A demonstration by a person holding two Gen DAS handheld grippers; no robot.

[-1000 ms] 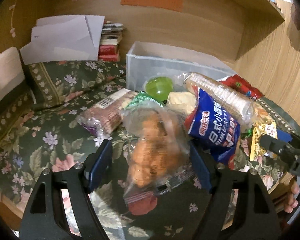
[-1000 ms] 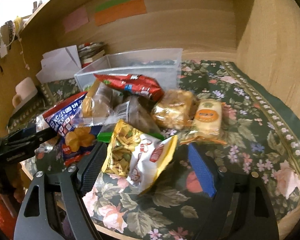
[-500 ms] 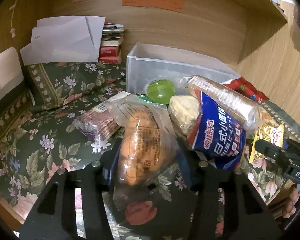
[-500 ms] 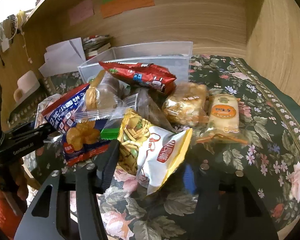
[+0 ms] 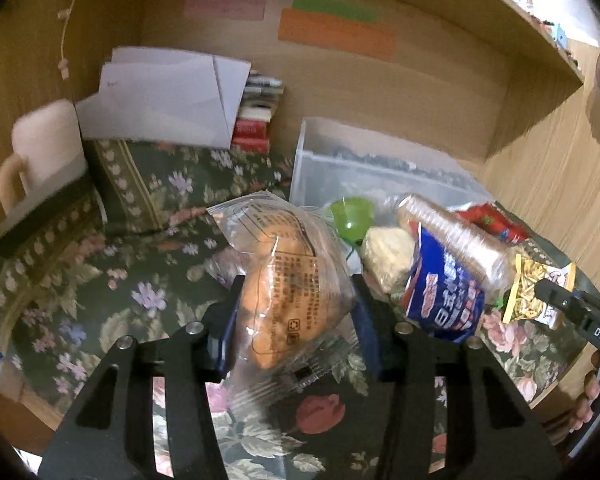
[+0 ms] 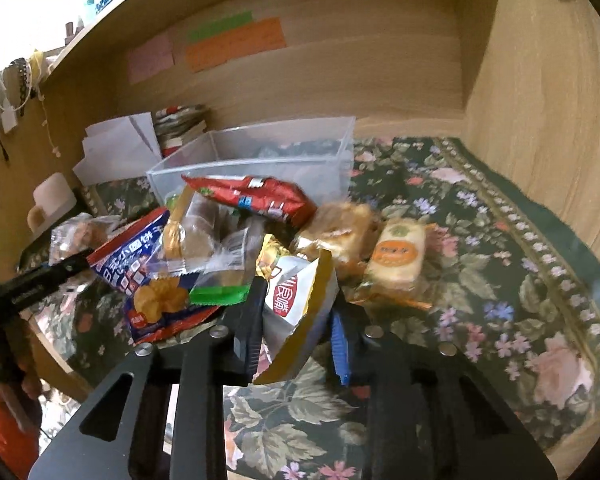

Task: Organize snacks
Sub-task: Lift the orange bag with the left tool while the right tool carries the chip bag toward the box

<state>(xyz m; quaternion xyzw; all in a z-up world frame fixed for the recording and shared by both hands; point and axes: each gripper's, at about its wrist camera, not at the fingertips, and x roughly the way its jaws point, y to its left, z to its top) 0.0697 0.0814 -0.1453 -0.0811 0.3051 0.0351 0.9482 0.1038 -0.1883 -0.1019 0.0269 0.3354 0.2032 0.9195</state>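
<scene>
Here, floral cloth (image 6: 500, 264) covers the wooden alcove's floor; clear bin (image 6: 260, 160) at 12 o'clock. Left gripper (image 5: 296, 316) clamps the clear bread bag (image 5: 292, 280); right gripper (image 6: 296, 320), jaws just closing, pinches the white-gold packet (image 6: 296, 300).

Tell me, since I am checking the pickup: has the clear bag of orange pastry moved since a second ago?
Yes. The clear bag of orange pastry, pinched by the left gripper, has risen off the floral cloth; its top now overlaps the clear plastic bin.

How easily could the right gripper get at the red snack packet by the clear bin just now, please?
Probably not readily: the right gripper is shut on a white and gold packet, and the red snack packet lies beyond other snacks, against the clear bin.
</scene>
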